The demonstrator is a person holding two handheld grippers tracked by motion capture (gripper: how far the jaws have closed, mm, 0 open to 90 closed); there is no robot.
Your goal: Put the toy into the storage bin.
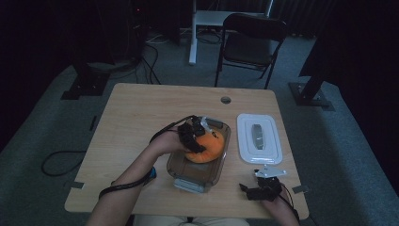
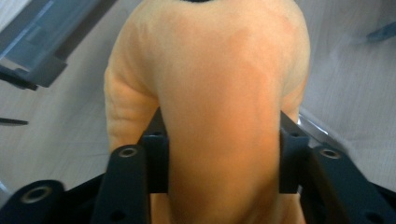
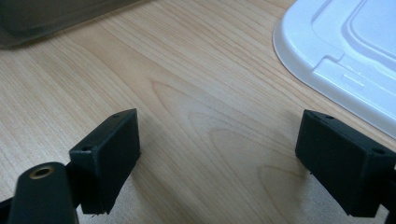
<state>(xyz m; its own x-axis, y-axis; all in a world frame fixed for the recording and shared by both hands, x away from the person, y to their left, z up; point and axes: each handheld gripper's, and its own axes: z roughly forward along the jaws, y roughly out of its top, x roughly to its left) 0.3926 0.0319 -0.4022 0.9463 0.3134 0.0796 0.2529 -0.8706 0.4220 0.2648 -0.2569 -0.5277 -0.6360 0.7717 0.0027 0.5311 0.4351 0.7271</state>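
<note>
An orange plush toy point(image 1: 210, 148) sits inside a clear plastic container point(image 1: 190, 181) at the middle of the wooden table point(image 1: 136, 117). My left gripper point(image 1: 195, 139) reaches into the container from the left, shut on the plush. In the left gripper view the plush point(image 2: 219, 79) bulges out between the two black pads point(image 2: 156, 154), which press on both its sides; my left gripper point(image 2: 223, 140) points down at it. My right gripper point(image 1: 264, 184) rests near the table's front right edge. It point(image 3: 219, 140) stands open over bare wood with nothing between its pads.
A white container lid point(image 1: 259, 138) lies flat to the right of the container, just beyond the right gripper, and its corner point(image 3: 345, 51) shows close ahead in the right gripper view. A black folding chair point(image 1: 251, 44) stands behind the table.
</note>
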